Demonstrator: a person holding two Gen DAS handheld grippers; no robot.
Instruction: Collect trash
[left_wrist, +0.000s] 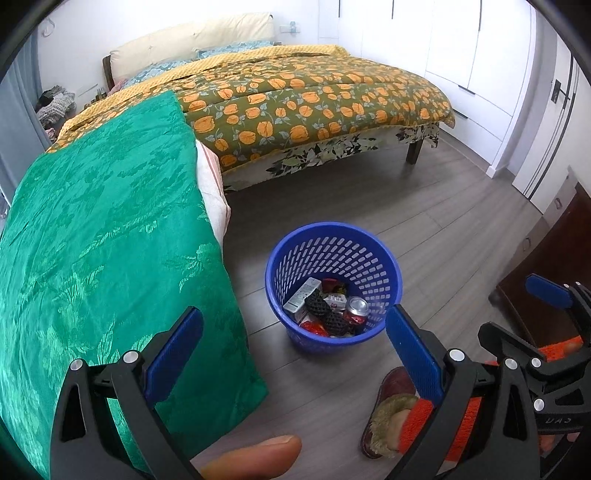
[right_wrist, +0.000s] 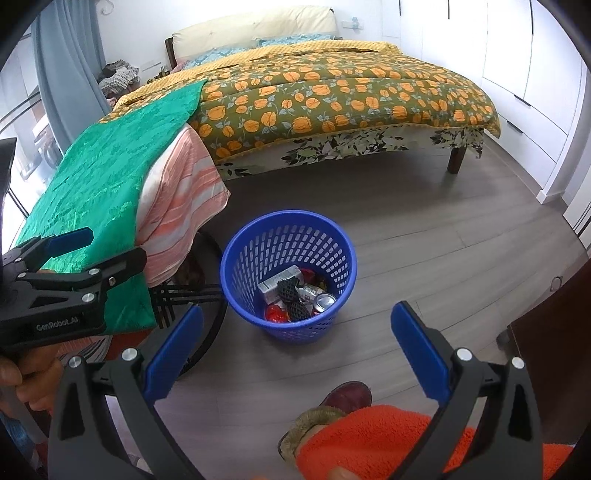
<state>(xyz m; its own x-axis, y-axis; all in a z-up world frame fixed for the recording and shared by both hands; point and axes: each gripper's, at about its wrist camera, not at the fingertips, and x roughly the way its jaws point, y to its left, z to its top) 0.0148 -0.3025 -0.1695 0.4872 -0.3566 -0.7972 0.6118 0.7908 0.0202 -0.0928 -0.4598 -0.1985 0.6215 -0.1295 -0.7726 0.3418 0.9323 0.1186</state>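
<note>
Left claw: my left gripper (left_wrist: 293, 343) stands wide, nothing between its blue pads; it fills the bottom of the left wrist view, aimed down toward the floor.

Right claw: my right gripper (right_wrist: 297, 345) is just as wide and holds nothing, low centre in the right wrist view.

Task's thing: the blue perforated wastebasket (left_wrist: 334, 286) sits on the grey wood floor (left_wrist: 424, 206) just past both claws, centre of each frame. Inside I make out a drink can (left_wrist: 357, 308), a white carton (left_wrist: 302, 299), two black mesh foam sleeves (left_wrist: 325, 312) and a red wrapper (left_wrist: 314, 328).

Nearby: a green brocade cloth (left_wrist: 110, 236) drapes over striped bedding at the left; the bed with its orange-flowered quilt (left_wrist: 314, 99) fills the upper centre. A brown slipper (left_wrist: 391, 406) and orange fleece trouser leg (right_wrist: 369, 435) show at the bottom edge.

Step in hand: I judge I am between pickups, or near done, since both claws are bare and the bin already has rubbish in it. I see no loose trash on the visible floor.

Next move: it calls for scanning beyond these views before closing on anything.

Writing: "GenRobot.AI" reads on the left gripper's body, lower left of the right wrist view. Print on the carton and can is too small to read.
</note>
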